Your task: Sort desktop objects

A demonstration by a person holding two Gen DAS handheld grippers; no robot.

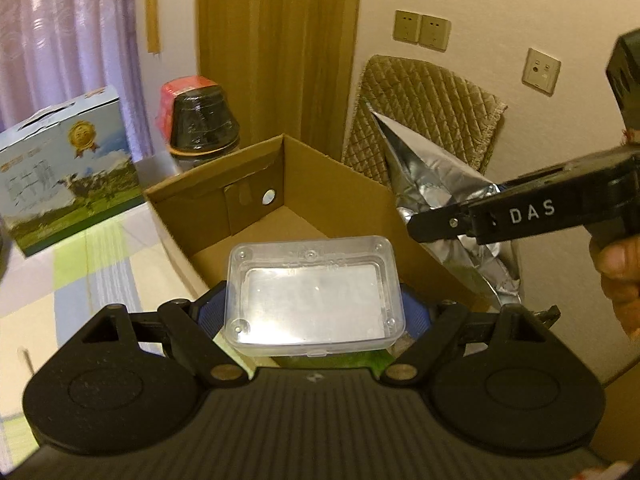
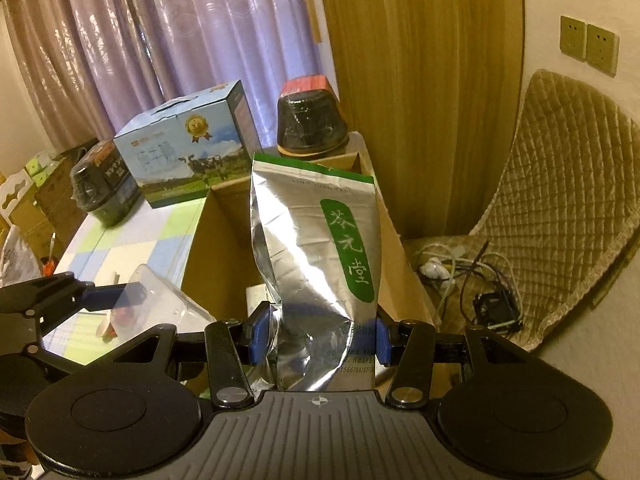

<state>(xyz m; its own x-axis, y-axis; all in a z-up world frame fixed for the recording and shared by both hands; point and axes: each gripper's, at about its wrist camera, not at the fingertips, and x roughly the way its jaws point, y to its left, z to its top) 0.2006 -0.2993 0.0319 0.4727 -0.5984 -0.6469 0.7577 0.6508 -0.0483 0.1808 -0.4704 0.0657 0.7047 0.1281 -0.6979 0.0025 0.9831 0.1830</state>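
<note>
The left gripper (image 1: 314, 312) is clamping a clear plastic case (image 1: 314, 292) between its blue pads, holding it flat and just above the near edge of the open cardboard box (image 1: 320, 184). The right gripper (image 2: 318, 340) is pinching a silver foil tea pouch (image 2: 316, 264) low on its body, with the pouch standing upright over the same box.

The 2 loads are crowding 1 opening — in the left wrist view the right gripper's arm is reaching in close beside the case, so a collision looks possible if both are lowering together. The case is hard and smooth, and its grip looks confined to its short sides, so a bump could make it pivot or slip out onto the checked bench (image 1: 92, 264) instead of into the box.

The pouch is soft and held near the bottom — its tall top could flop sideways, catch the box wall, or tip towards the dark jar (image 2: 310, 120) standing just behind the box.
</note>
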